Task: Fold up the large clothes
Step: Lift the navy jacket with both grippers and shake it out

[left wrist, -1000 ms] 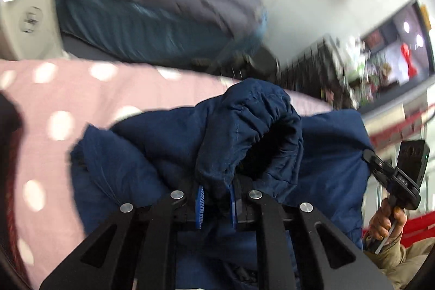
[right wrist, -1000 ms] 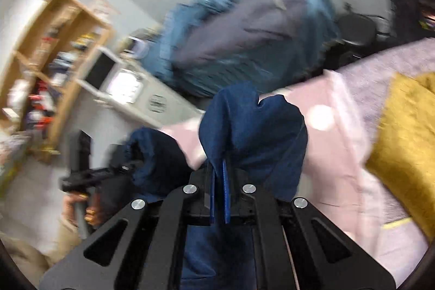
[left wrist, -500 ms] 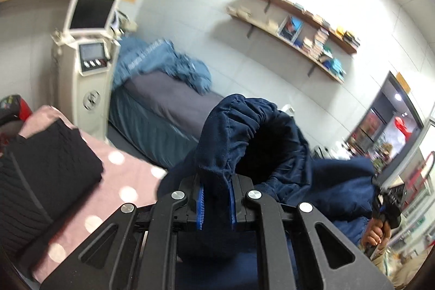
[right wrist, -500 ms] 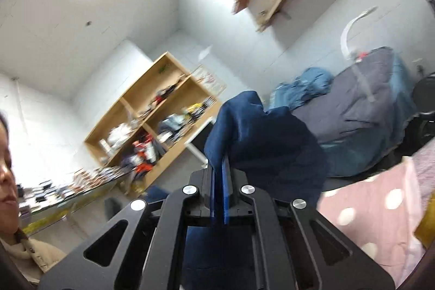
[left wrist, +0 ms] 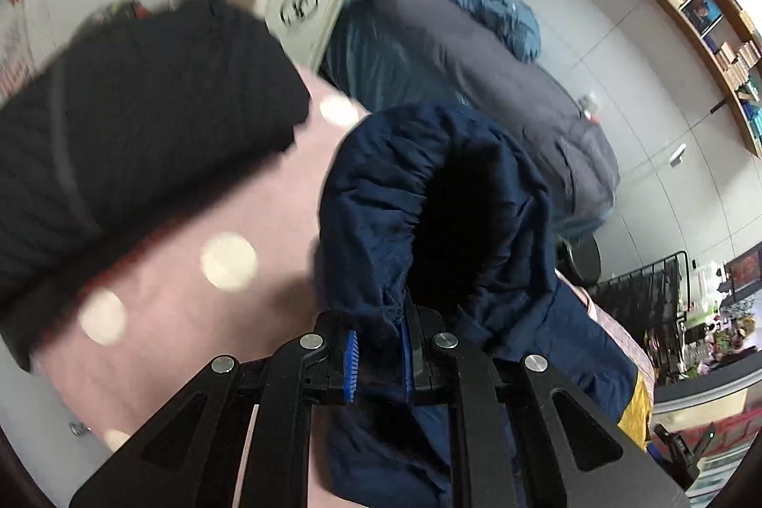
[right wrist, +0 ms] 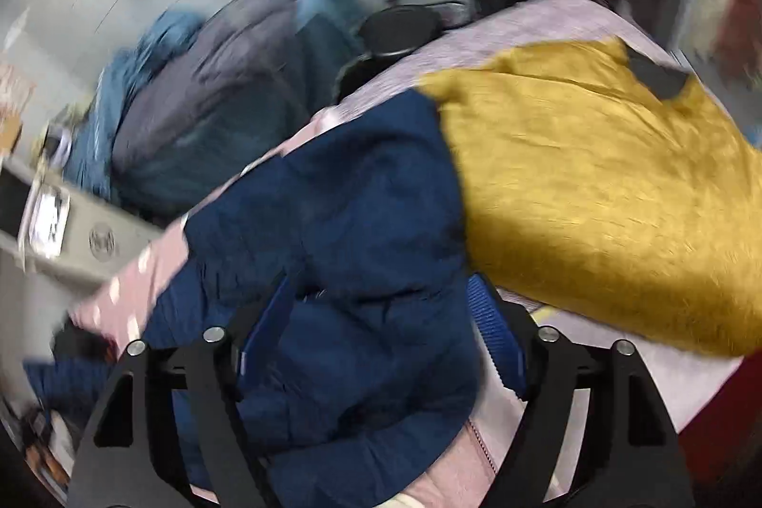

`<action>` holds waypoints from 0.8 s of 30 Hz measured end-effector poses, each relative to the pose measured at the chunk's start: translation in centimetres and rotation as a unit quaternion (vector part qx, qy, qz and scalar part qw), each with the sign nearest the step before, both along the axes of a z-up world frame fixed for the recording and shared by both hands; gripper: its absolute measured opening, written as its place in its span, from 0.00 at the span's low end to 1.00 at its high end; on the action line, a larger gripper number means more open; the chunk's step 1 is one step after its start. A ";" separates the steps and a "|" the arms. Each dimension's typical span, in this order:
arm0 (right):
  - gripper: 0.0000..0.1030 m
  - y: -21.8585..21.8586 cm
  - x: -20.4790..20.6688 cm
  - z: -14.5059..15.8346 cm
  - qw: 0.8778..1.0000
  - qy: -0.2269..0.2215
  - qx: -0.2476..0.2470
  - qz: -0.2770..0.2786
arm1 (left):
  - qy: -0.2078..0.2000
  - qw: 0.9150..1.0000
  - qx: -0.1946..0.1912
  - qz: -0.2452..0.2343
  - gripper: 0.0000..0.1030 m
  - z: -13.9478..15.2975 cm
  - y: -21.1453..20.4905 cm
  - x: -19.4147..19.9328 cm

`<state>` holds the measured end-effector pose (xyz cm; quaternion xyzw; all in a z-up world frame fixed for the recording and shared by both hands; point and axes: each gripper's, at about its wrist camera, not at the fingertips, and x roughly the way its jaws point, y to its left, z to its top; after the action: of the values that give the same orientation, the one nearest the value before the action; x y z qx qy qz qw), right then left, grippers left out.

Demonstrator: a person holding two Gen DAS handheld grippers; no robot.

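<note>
The navy jacket (left wrist: 457, 222) lies on the pink polka-dot cover (left wrist: 190, 279), which serves as the reference surface here.

Left gripper (left wrist: 377, 360): the jaws are drawn narrow and pinch a gathered fold of the navy jacket between the blue pads (left wrist: 350, 358). The elasticated opening of the jacket rises directly above and ahead of the fingertips, with its dark interior facing the camera. The rest of the jacket trails down beneath and to the right of the gripper, onto the pink polka-dot cover.

Right gripper (right wrist: 381, 332): the jaws stand wide apart. The navy jacket (right wrist: 343, 222) lies between and ahead of the fingers, bunched on the pink polka-dot cover (right wrist: 138, 284). The frame is blurred, so contact between the pads and the fabric cannot be determined.

Surrounding items relative to the pink polka-dot cover:
- A folded black garment (left wrist: 119, 117) rests on its far-left part, apart from the jacket.
- A mustard-yellow cushion (right wrist: 595, 184) lies on its right side, its edge touching the jacket.
- A bed with grey and blue bedding (left wrist: 476, 46) stands beyond its far edge.
</note>
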<state>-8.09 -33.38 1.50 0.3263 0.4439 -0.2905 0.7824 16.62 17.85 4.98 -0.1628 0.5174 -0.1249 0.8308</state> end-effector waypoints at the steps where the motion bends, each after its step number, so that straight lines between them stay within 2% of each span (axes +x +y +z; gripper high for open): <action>1: 0.73 1.3 1.6 -0.6 1.000 0.006 -0.014 0.026 | 0.006 1.000 -0.002 -0.004 0.12 -0.5 -0.7 -0.1; 2: 0.73 2.8 4.3 -0.7 0.997 0.019 -0.037 0.070 | 0.009 1.000 -0.008 -0.014 0.12 -1.2 -1.4 0.0; 4: 0.73 4.8 7.8 -1.0 0.990 0.038 -0.057 0.120 | 0.005 1.000 0.000 -0.026 0.13 -1.3 -2.9 0.1; 8: 0.73 8.6 14.7 -3.7 0.975 0.056 -0.054 0.207 | -0.001 0.999 0.010 -0.037 0.13 -2.2 -4.3 0.9; 12: 0.73 11.8 20.9 -8.1 0.956 0.091 -0.050 0.276 | -0.003 0.999 0.012 -0.029 0.13 -1.8 -3.6 0.6; 15: 0.73 14.2 25.3 -12.4 0.937 0.141 -0.057 0.314 | 0.002 1.000 0.022 -0.019 0.13 -2.4 -2.6 -0.4; 21: 0.73 17.1 29.3 -19.9 0.898 0.213 -0.097 0.373 | 0.016 0.999 0.040 0.002 0.14 -3.1 -1.2 -0.9; 22: 0.69 17.2 29.4 -20.8 0.893 0.219 -0.108 0.377 | 0.018 0.999 0.044 0.005 0.14 -3.2 -1.1 -0.8; 23: 0.57 17.2 29.3 -21.1 0.891 0.221 -0.118 0.378 | 0.019 0.999 0.047 0.007 0.14 -3.3 -1.0 -0.6; 24: 0.53 17.0 29.0 -21.3 0.891 0.214 -0.126 0.379 | 0.020 0.999 0.048 0.008 0.14 -3.5 -0.9 -0.5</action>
<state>20.95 -16.36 -19.76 -0.0384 0.6504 -0.0886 0.7534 16.08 16.91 1.49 -0.1289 0.5378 -0.0898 0.8283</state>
